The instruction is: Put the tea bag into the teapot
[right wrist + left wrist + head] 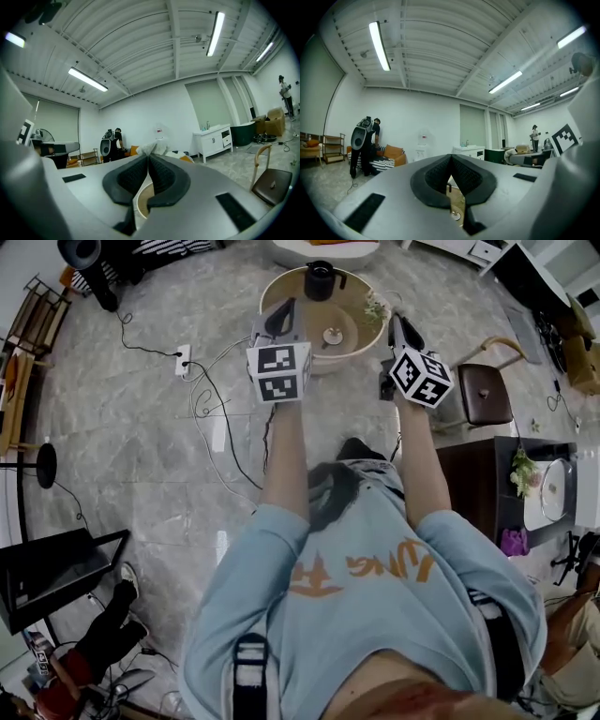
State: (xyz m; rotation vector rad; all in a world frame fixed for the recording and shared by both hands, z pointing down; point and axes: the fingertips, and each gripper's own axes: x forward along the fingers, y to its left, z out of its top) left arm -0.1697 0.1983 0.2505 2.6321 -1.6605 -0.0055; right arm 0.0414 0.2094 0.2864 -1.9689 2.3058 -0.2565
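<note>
The left gripper [284, 311] is held out level on a straight arm above the near rim of the round table [272, 289], its pads pressed together with nothing between them. The teapot [320, 280] is black and squat and stands at the table's far edge, well ahead of both grippers. The right gripper [395, 319] is likewise outstretched with its jaws together. A pale crumpled scrap [152, 149] shows at its tips; whether it is pinched or behind them, I cannot tell.

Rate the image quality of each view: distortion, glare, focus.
Head view: the fisheye bends the floor outward, the light is even, and the round table is fairly sharp. Left gripper view: heavy barrel distortion, black corners, the ceiling tube light is blown out, and the left claw looks soft up close. Right gripper view: same curvature and dark corners, its tube light glares, and the right claw is slightly blurred.
</note>
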